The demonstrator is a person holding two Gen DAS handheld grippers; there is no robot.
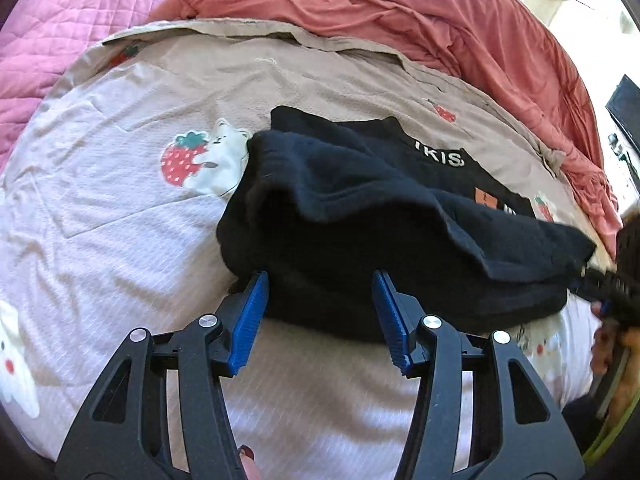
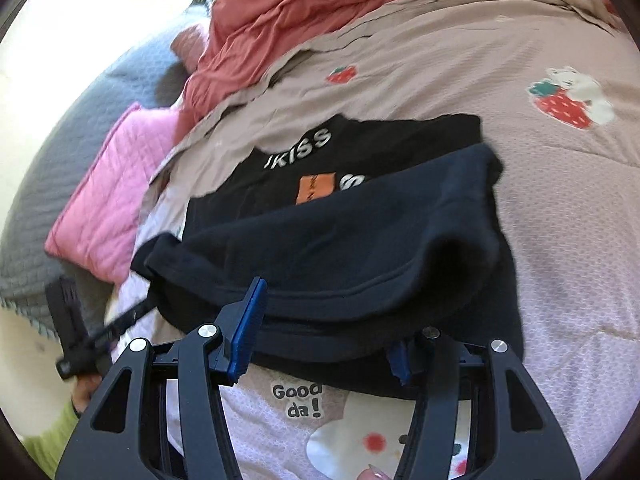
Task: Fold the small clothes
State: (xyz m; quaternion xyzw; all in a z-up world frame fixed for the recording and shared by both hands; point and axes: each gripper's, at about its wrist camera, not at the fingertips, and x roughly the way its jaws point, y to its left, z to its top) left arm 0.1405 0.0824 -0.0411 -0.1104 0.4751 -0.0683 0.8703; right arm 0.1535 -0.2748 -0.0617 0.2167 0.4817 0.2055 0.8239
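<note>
A black garment [image 1: 360, 220] [image 2: 340, 240] lies on the bed, its near half doubled over the far half in a puffy fold. White letters [image 2: 300, 146] and an orange patch [image 2: 316, 188] show on the flat far part. My left gripper [image 1: 320, 276] is open, its blue pads standing apart over the garment's near edge and pressing on nothing. My right gripper [image 2: 320, 300] is open too, at the near hem. Its left pad is bare and its right finger is partly hidden under the cloth. Each gripper [image 1: 592, 284] [image 2: 144, 308] shows blurred at the other view's edge, by a corner of the fold.
The bedcover [image 1: 120, 220] [image 2: 560, 220] is pale with strawberry and bear prints. A coral blanket [image 1: 440, 12] [image 2: 300, 8] is bunched along the far side. A pink quilted cushion [image 1: 60, 40] [image 2: 116, 184] and a grey quilt [image 2: 52, 168] lie off to the sides. A hand in a green sleeve [image 2: 52, 432] holds the left gripper.
</note>
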